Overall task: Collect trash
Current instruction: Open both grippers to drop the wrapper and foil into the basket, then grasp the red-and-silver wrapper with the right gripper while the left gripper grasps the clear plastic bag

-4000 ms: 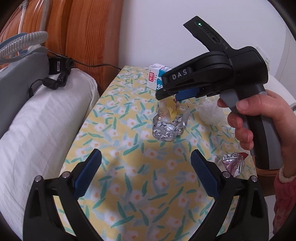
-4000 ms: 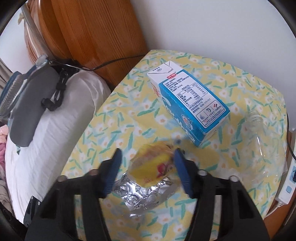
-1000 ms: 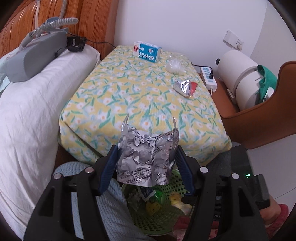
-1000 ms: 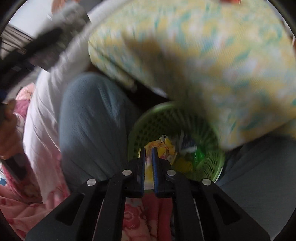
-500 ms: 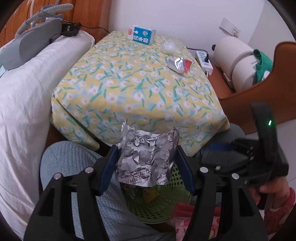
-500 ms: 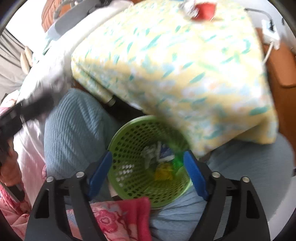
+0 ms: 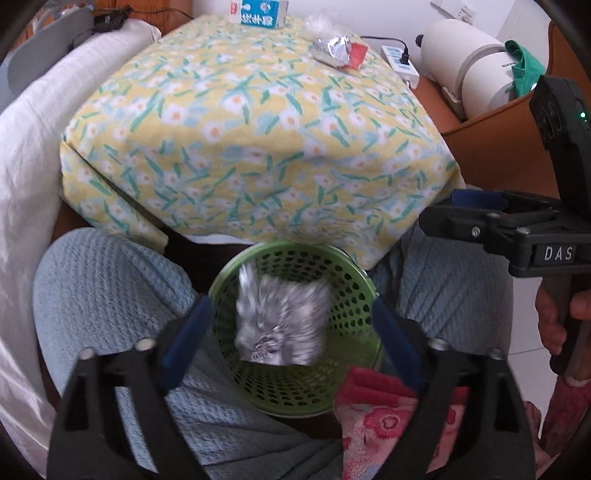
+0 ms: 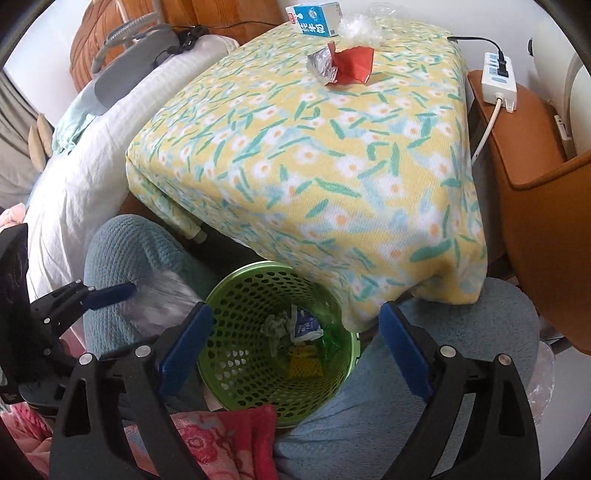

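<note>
My left gripper (image 7: 291, 332) is open above the green perforated basket (image 7: 347, 288). A crumpled silver foil wrapper (image 7: 282, 323), blurred, is loose between its jaws over the basket's mouth. My right gripper (image 8: 291, 345) is open and empty above the same basket (image 8: 236, 354), which holds several bits of trash. The left gripper shows in the right wrist view (image 8: 99, 295) with the blurred foil (image 8: 159, 302) beside it. On the flowered table (image 8: 332, 155) lie a foil and red wrapper (image 8: 341, 64), a blue milk carton (image 8: 316, 18) and clear crumpled plastic (image 8: 360, 31).
The basket stands between the person's knees in light blue trousers (image 8: 122, 266). A white pillow (image 8: 85, 173) lies to the left. A wooden stand (image 8: 517, 122) with a white power strip (image 8: 498, 75) is on the right. A white cylinder appliance (image 7: 465, 59) is behind it.
My left gripper has opened and let go of the foil wrapper, which now drops towards the basket. My right gripper has stayed open and drawn back a little from the basket.
</note>
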Available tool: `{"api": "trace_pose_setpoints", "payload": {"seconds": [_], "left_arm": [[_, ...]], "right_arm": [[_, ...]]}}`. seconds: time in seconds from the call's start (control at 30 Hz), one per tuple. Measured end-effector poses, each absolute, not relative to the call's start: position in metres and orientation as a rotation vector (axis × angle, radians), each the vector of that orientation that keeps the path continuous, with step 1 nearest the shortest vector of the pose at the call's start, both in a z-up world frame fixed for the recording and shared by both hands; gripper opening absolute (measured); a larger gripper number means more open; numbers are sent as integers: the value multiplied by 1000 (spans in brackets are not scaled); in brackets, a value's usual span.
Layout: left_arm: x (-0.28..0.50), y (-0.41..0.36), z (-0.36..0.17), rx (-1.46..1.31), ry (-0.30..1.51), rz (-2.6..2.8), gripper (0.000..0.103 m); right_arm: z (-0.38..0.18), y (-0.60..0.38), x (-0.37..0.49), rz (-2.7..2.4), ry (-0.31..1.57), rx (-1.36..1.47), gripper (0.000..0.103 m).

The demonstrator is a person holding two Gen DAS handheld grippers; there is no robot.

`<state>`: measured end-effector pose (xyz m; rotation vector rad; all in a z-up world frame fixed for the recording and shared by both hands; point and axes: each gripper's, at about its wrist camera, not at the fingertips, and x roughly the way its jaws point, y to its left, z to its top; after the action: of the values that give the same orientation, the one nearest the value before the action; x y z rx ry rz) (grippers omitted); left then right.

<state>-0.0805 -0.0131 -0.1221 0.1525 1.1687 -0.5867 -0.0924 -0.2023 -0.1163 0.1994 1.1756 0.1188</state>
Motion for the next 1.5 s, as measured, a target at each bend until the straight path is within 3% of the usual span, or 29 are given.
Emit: {"api": "trace_pose_setpoints", "payload": {"seconds": [0.07, 0.13, 0.87, 1.23, 1.5], "left_arm": [[-80, -14, -120, 159, 1164, -586, 86], [-78, -13, -119, 160, 1159, -574, 94], [-55, -9, -89, 165, 1043, -525, 94], [1, -12, -47, 86, 934, -469, 95], [31, -29, -34, 66, 887, -453, 95]], "right_arm": [[-116, -204, -92, 119, 1178, 202, 93], [-117, -203, -92, 119, 1180, 202, 93], [-99, -195, -78, 118, 1116, 143, 93], [-63, -203, -5, 57, 940, 57, 93], [-72, -224, 55, 12, 906, 11, 93]]}}
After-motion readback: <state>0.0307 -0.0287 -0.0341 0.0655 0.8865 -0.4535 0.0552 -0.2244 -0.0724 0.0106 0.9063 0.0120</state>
